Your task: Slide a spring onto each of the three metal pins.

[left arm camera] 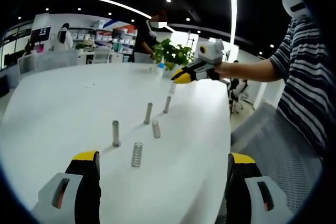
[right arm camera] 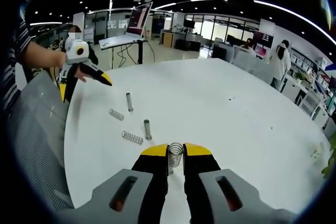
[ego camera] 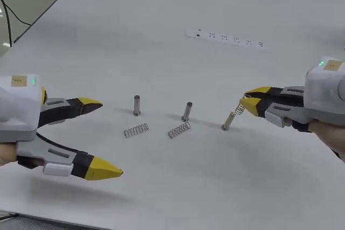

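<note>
The white table (ego camera: 161,14) has bare surface on all sides of the work. In the head view its near edge crosses the lower left corner and its left edge runs diagonally toward the top. A white power strip (ego camera: 223,37) lies well behind the pins. Three metal pins stand upright in a row and well apart: the left pin (ego camera: 136,105), the middle pin (ego camera: 187,111) and the right pin (ego camera: 226,124). Two loose springs lie flat just in front of them. One spring (ego camera: 135,130) is near the left pin and the other spring (ego camera: 178,130) is near the middle pin; neither touches a pin. The left gripper (ego camera: 110,138) hovers over the near left of the table with its jaws spread wide. It grips nothing and is well clear of the pins. The right gripper (ego camera: 246,99) has its jaws closed to a narrow gap, pinching the upper end of the third spring (ego camera: 239,110). This spring slants down to the top of the right pin. It cannot be determined how far its coils sit over the pin. In the right gripper view the held spring is seen end-on between the yellow tips, which hide most of the pin below it.
</note>
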